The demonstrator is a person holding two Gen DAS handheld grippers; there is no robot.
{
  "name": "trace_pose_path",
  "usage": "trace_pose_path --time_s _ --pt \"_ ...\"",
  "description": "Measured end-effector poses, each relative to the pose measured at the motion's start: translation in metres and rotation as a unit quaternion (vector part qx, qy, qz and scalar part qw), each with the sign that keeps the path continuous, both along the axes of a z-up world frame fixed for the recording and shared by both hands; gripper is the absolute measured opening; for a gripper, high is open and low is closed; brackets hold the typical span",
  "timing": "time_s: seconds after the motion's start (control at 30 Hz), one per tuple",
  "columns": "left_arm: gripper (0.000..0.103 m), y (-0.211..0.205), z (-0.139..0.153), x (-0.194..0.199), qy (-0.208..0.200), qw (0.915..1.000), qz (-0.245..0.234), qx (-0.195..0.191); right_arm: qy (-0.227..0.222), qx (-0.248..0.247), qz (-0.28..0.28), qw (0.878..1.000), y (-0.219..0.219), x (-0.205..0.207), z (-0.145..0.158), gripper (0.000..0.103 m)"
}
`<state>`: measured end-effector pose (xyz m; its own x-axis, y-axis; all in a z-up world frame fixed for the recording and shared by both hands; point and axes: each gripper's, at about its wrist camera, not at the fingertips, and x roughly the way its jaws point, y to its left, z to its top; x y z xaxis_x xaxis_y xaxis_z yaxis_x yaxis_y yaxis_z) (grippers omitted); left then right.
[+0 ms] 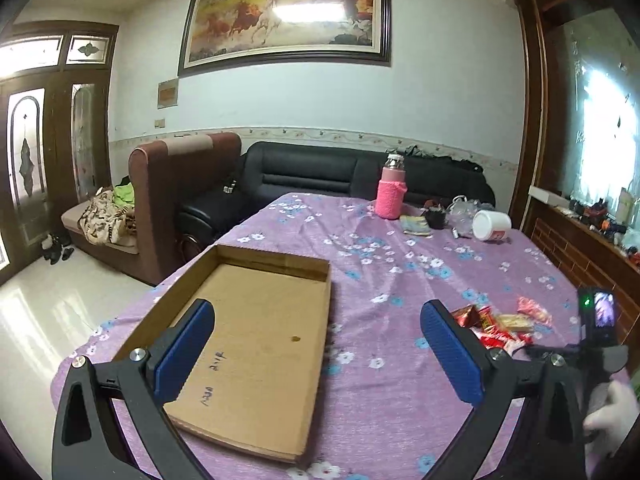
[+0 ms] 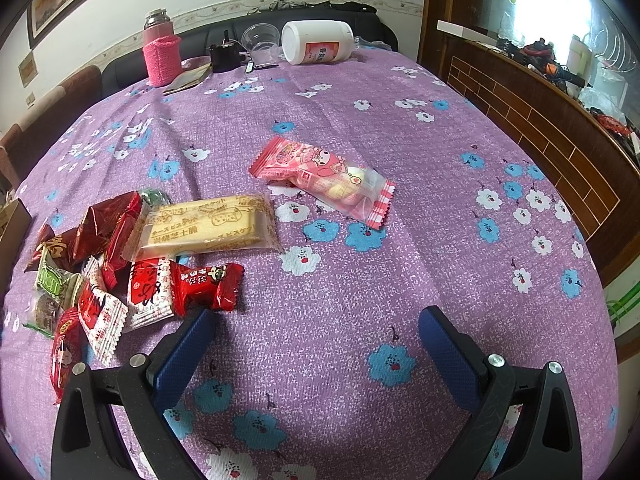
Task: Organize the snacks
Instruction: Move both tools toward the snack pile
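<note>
Over a bench (image 2: 400, 120) draped in purple floral cloth, we hold both grippers spread wide and empty. Our left gripper (image 1: 316, 344) hovers above a shallow cardboard tray (image 1: 256, 320) that lies empty near the bench's left edge, its left finger over the tray floor and its right finger over bare cloth. Our right gripper (image 2: 316, 344) hangs over open cloth toward the near edge, touching nothing. Just left of it a heap of red, green and white snack packets (image 2: 100, 280) lies piled together, with a pale biscuit pack (image 2: 204, 226) resting against the heap. A pink candy packet (image 2: 324, 180) lies alone toward the middle of the bench, apart from the rest. Along the far edge stand a pink-sleeved bottle (image 2: 160, 52) and a clear cup (image 2: 260, 40), beside a white jar (image 2: 316, 42) tipped on its side.
</note>
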<state>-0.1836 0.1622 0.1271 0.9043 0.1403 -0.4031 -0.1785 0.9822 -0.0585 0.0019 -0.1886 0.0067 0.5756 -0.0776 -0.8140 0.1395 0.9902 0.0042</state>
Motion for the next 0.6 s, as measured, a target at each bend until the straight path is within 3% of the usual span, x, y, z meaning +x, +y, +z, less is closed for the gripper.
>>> trace_pose_path --time_s 0.13,0.23,0.43,0.6 --pt "0.103 0.0 -0.008 0.005 0.022 0.9997 -0.012 -0.004 0.069 0.0 0.021 0.997 0.004 0.018 0.002 0.102" --pt "0.103 -0.005 -0.012 0.006 0.03 0.9991 -0.03 -0.003 0.097 0.004 0.003 0.995 0.003 0.028 0.002 0.102" --pt "0.103 -0.017 -0.011 0.005 0.033 0.9978 -0.058 -0.006 0.028 -0.007 -0.041 0.999 0.007 0.017 0.0 0.102" --pt "0.103 -0.015 -0.01 0.004 0.029 0.998 -0.055 -0.011 0.03 -0.009 -0.027 0.999 0.004 0.016 0.003 0.102"
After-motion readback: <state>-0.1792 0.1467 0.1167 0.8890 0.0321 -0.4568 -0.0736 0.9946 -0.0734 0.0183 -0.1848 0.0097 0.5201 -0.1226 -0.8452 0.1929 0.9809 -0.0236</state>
